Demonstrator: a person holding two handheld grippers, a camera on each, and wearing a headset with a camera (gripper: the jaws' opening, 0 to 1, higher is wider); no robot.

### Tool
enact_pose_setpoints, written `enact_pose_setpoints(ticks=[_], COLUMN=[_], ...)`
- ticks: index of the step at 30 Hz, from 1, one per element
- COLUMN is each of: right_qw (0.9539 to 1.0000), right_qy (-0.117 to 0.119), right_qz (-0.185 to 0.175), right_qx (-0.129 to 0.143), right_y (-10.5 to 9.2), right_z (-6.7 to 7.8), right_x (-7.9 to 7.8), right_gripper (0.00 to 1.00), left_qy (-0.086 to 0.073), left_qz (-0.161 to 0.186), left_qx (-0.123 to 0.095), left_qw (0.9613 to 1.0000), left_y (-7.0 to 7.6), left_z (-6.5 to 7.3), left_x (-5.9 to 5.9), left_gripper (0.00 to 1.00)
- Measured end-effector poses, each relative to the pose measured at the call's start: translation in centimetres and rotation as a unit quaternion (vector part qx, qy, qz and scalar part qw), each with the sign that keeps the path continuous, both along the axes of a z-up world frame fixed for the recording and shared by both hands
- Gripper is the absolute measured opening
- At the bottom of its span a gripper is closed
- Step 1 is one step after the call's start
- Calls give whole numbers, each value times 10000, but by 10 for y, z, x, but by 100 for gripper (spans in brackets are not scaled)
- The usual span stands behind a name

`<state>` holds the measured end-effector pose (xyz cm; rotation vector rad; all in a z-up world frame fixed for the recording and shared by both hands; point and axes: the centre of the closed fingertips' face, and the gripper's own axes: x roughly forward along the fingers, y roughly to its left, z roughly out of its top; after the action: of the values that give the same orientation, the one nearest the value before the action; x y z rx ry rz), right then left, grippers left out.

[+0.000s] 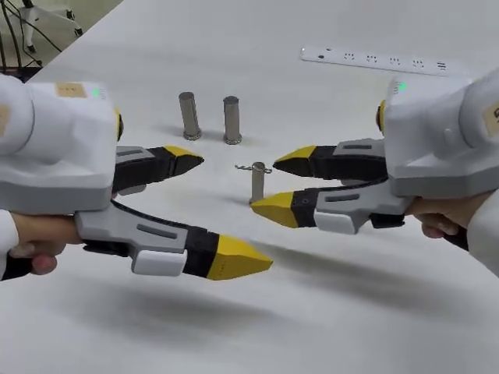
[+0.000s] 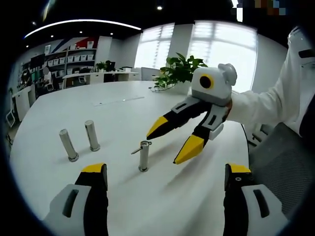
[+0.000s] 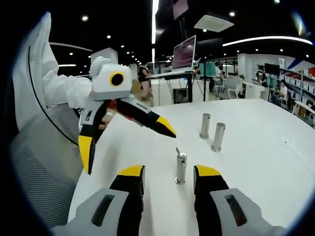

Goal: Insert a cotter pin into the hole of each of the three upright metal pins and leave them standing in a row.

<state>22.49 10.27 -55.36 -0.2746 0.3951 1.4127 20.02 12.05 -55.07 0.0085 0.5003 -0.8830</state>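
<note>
In the head view the left gripper (image 1: 213,209) hangs over the near left part of the white table (image 1: 327,331), its jaws spread wide with nothing between them. The right gripper (image 1: 272,180) reaches in from the right, jaws parted either side of the near metal pin (image 1: 258,187). That pin stands upright about mid-table with a cotter pin (image 1: 253,167) through its top. Whether the lower jaw tip touches the pin's foot I cannot tell. Toward the far edge, a little left, a bare metal pin (image 1: 188,115) and a second bare metal pin (image 1: 231,119) stand upright side by side. A power strip (image 1: 374,60) lies near the far right edge. In the left gripper view its own jaws sit wide apart and empty. The near metal pin stands ahead of them, with the right gripper's open tips just beside its top. In the right gripper view its own jaws flank the near metal pin with a gap on each side, gripping nothing. The left gripper gapes opposite.
</note>
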Motion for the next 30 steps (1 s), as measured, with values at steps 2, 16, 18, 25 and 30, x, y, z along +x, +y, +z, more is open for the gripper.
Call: enact_pose_setpoints(ticks=[2, 16, 18, 25, 30], right_qw=[10000, 9988, 9979, 9918, 9888], right_qy=[22, 165, 159, 402, 509], right_qz=[-71, -457, -630, -1216, -1401], right_qx=[28, -35, -44, 24, 29], right_y=[-5, -42, -50, -78, -91], right_z=[3, 14, 15, 17, 15], right_x=[-1, -15, -13, -14, -22], right_gripper=[37, 68, 67, 74, 83], left_qy=[14, -19, -5, 23, 23], left_qz=[5, -265, -275, -189, -121], left_qx=[-9, -14, 34, -42, -13], left_qw=[10000, 9996, 9996, 9998, 9999], left_y=[1, -6, -6, -3, 1], left_z=[0, 6, 6, 10, 11], left_x=[0, -11, -13, -16, -16], left_gripper=[99, 99, 99, 99, 99])
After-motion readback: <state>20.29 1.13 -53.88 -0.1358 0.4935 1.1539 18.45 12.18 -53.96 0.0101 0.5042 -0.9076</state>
